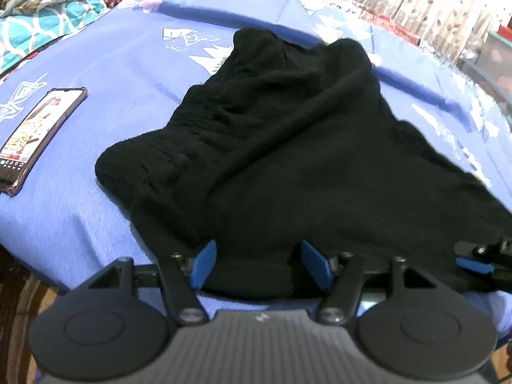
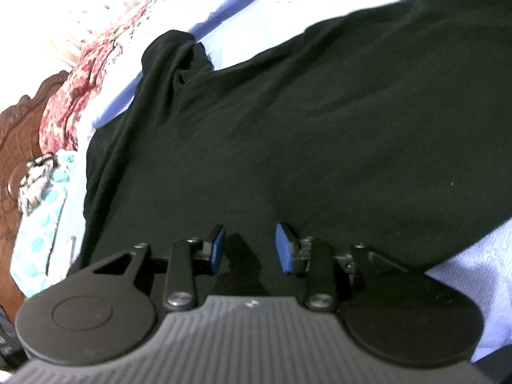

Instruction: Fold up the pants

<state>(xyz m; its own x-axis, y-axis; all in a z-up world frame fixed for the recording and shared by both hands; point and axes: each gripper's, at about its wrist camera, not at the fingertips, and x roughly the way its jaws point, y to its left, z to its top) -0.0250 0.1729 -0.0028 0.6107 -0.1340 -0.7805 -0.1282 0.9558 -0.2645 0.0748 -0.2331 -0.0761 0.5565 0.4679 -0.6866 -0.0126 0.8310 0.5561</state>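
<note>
Bedsheet (image 1: 112, 102): both grippers open over pants (image 1: 288, 147).

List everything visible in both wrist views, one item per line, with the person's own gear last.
pants: one, black, spread rumpled across the middle of the bed
bedsheet: one, blue with white prints, under the pants
phone: one, screen lit, on the sheet left of the pants
teal patterned cloth: one, far left corner of the bed
red floral cloth: one, along the bed's edge
carved wooden bed frame: one, brown, at the left edge of the right wrist view
left tongs: one, black with blue pads, open astride the pants' near edge
right tongs: one, black with blue pads, open over the pants
</note>
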